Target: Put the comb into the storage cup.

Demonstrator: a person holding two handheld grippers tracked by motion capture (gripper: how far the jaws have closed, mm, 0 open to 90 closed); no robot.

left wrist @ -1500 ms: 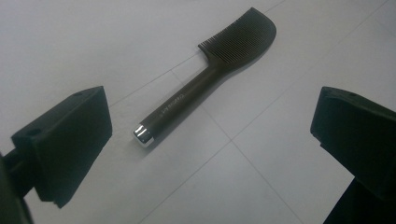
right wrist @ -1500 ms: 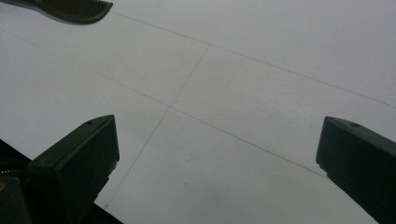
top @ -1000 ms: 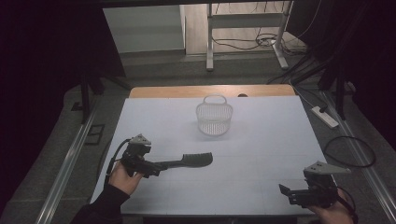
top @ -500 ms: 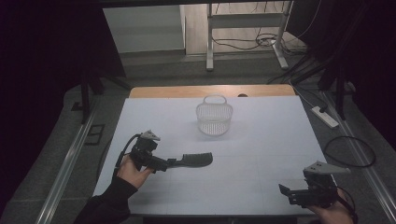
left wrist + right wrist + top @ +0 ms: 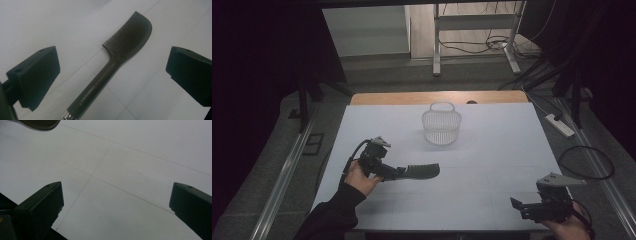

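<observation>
A white table [image 5: 492,150] stretches ahead of me, with a strip of bare wood along its far edge. Most of the surface is open, especially through the middle and on the right. A small see-through basket [image 5: 441,125] stands upright near the far middle, well apart from everything else.

My left hand [image 5: 359,177] comes in from the lower left, sleeve dark, holding my left gripper [image 5: 398,172] low over the table and pointing it to the right. Its jaws stand wide apart on either side of a comb's handle, not touching it. My right hand [image 5: 569,225] sits at the near right corner, holding my right gripper [image 5: 517,205] just above the table and pointing it left. Its jaws are also spread wide, with only bare table between them.

The comb [image 5: 117,58] lies flat on the table, left of centre, just ahead of my left gripper. It is dark, with a long straight handle bearing small pale lettering and a shiny metal end cap. Its curved head carries a row of fine teeth and points away from my left hand.
</observation>
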